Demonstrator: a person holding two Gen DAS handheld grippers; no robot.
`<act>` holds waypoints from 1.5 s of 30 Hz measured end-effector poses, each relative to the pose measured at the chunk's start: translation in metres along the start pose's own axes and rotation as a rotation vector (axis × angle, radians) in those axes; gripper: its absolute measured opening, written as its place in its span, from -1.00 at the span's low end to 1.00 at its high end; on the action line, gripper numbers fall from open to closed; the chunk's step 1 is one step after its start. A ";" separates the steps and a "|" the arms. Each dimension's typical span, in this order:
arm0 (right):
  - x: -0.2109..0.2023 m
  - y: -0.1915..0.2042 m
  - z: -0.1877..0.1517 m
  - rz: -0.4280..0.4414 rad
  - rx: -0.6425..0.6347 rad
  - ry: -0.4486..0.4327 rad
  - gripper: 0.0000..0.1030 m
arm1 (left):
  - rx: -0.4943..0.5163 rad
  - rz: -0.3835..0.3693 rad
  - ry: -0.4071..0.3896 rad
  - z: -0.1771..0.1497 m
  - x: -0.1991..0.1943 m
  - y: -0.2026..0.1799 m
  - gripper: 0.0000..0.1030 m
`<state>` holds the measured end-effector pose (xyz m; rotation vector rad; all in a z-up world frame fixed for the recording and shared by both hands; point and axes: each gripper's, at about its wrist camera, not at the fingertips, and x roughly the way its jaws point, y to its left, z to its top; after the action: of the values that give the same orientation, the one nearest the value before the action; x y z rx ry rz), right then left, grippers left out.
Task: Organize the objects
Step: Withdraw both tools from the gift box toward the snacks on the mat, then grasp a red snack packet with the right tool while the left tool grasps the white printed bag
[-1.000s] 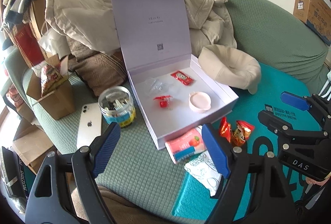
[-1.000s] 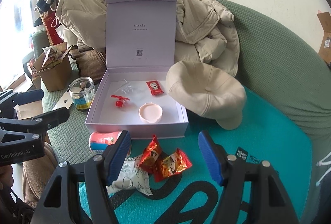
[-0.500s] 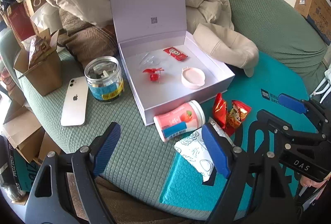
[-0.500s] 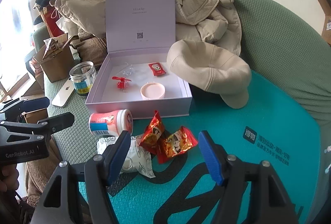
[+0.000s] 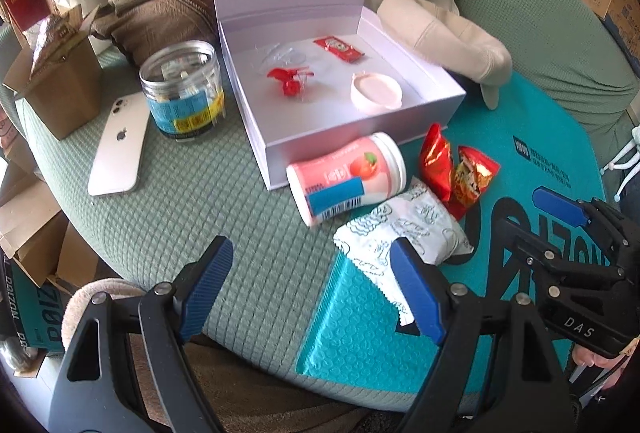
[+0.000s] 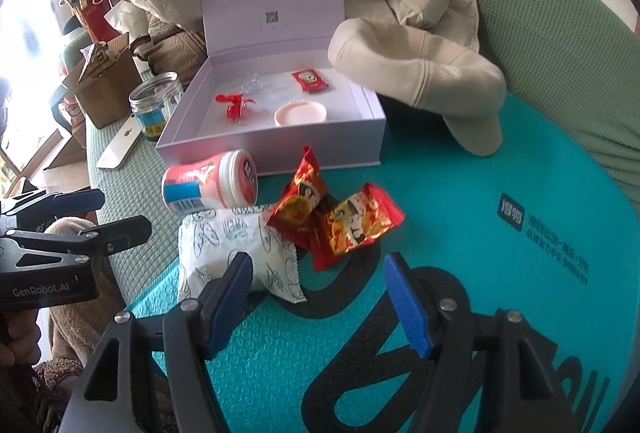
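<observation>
An open lavender box [image 5: 340,131] [image 6: 280,145] with its lid up holds a ketchup sachet [image 5: 338,48], a small red toy [image 5: 290,79] and a pink round lid [image 5: 376,91]. In front of it a pink bottle [image 5: 344,179] [image 6: 212,183] lies on its side. Beside it lie two red snack packets [image 5: 474,177] [image 6: 356,221] and a white patterned packet [image 5: 404,229] [image 6: 236,241]. My left gripper [image 5: 310,261] [image 6: 112,213] hangs open above the green cushion just short of the bottle. My right gripper [image 6: 318,265] [image 5: 536,221] is open above the teal mailer, just short of the packets. Neither holds anything.
A glass jar [image 5: 184,91], a white phone [image 5: 118,145] and a brown carton [image 5: 60,81] sit left of the box. A beige cap [image 6: 420,73] and a jacket lie to its right and behind. The teal bubble mailer [image 6: 480,233] covers the near right of the sofa.
Both grippers have sunk toward the sofa and tipped further down, so the bottle and packets now sit closer in front of the fingers. The jaws stand as wide as before.
</observation>
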<state>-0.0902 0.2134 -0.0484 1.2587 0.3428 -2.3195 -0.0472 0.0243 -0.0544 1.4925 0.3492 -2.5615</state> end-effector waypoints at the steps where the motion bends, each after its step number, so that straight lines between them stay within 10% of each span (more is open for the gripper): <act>1: 0.002 0.000 -0.002 0.001 0.004 0.007 0.34 | -0.001 -0.001 0.009 -0.002 0.003 0.000 0.56; 16: 0.018 -0.031 -0.011 -0.016 0.084 0.030 0.34 | 0.042 -0.138 0.066 -0.006 0.023 -0.028 0.56; 39: 0.078 -0.036 0.026 0.008 0.104 0.053 0.34 | -0.011 -0.094 0.045 0.014 0.037 -0.019 0.56; 45: 0.077 -0.037 0.024 0.047 0.096 0.026 -0.15 | 0.003 -0.165 0.040 0.015 0.037 -0.023 0.56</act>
<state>-0.1624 0.2130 -0.1001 1.3293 0.2103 -2.3055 -0.0837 0.0417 -0.0770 1.5796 0.4934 -2.6603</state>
